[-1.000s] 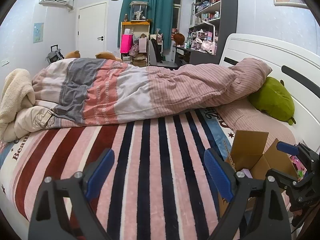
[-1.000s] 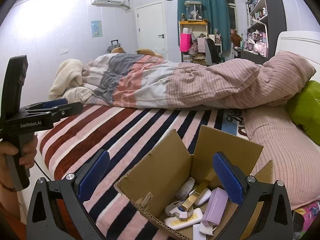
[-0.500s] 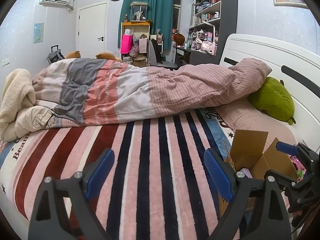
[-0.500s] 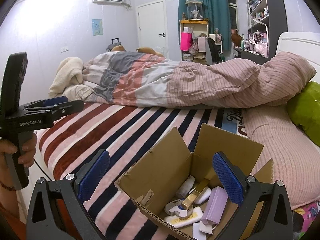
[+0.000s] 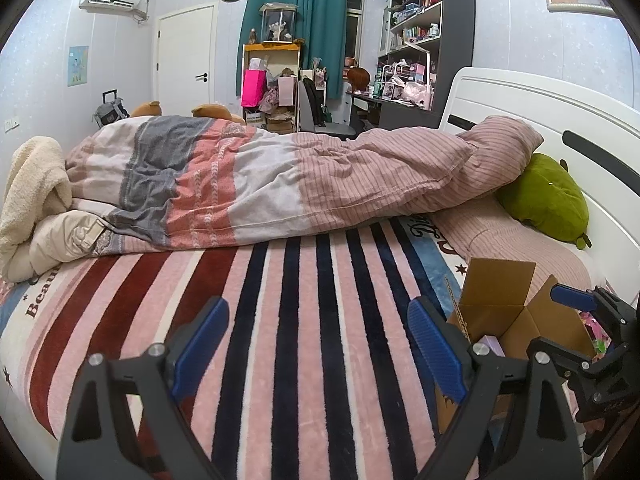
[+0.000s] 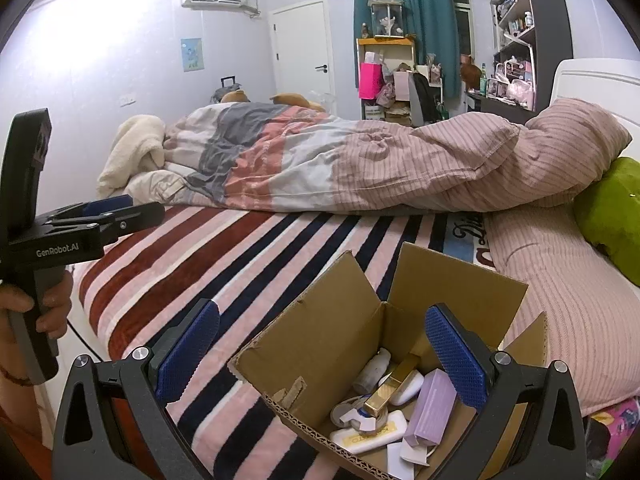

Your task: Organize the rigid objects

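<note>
An open cardboard box (image 6: 332, 336) sits on the striped blanket (image 6: 248, 256) near the bed's front edge; it also shows in the left wrist view (image 5: 500, 292). Inside lie several small items: a gold bar-shaped case (image 6: 394, 386), a lilac box (image 6: 432, 404), a white tube (image 6: 374, 368), a white labelled bar (image 6: 368, 434). My right gripper (image 6: 322, 356) is open and empty, its jaws straddling the box's opening from just above. My left gripper (image 5: 318, 350) is open and empty over bare blanket (image 5: 304, 320), left of the box; it shows from the side in the right wrist view (image 6: 108, 210).
A rolled duvet (image 5: 280, 176) lies across the bed behind. A green plush cushion (image 5: 548, 196) rests by the white headboard (image 5: 520, 104). A cream fleece (image 5: 32, 184) is bunched at far left. A pink pillow (image 6: 560, 280) is right of the box.
The right gripper has edged slightly closer over the box. The left gripper has barely moved.
</note>
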The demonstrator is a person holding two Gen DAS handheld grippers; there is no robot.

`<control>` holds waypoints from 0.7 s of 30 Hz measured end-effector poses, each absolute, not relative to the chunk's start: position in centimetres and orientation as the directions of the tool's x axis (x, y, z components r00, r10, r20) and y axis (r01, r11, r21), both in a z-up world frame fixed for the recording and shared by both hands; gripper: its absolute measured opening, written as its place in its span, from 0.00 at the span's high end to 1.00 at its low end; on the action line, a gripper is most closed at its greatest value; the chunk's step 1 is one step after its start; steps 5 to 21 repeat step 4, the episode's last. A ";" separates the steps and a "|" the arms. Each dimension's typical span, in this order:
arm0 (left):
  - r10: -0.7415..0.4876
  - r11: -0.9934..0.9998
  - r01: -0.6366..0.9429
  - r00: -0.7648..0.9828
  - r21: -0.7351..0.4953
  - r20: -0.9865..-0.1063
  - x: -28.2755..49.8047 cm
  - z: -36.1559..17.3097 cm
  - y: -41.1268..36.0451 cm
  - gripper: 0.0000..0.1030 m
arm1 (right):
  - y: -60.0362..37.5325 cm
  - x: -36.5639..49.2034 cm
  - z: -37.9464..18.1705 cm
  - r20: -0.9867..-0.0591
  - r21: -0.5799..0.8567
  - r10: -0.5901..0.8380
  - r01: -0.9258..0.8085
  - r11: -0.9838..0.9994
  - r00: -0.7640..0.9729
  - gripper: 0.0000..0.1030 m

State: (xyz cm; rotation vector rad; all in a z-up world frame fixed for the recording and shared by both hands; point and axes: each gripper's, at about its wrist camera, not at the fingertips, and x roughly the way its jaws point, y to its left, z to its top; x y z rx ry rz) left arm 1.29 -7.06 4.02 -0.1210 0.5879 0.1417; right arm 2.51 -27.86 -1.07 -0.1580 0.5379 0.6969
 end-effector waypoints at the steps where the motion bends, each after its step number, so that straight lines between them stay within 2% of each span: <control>1: 0.099 0.983 -0.168 0.823 -0.073 -0.559 1.3 4.0 -7.0 0.13 | -27.8 2.5 -1.1 -0.520 0.037 0.568 -0.647 0.761 0.638 0.00; 21: 0.099 0.983 -0.168 0.823 -0.074 -0.560 1.3 4.0 -7.0 0.13 | -27.8 2.5 -1.1 -0.522 0.041 0.569 -0.647 0.761 0.636 0.00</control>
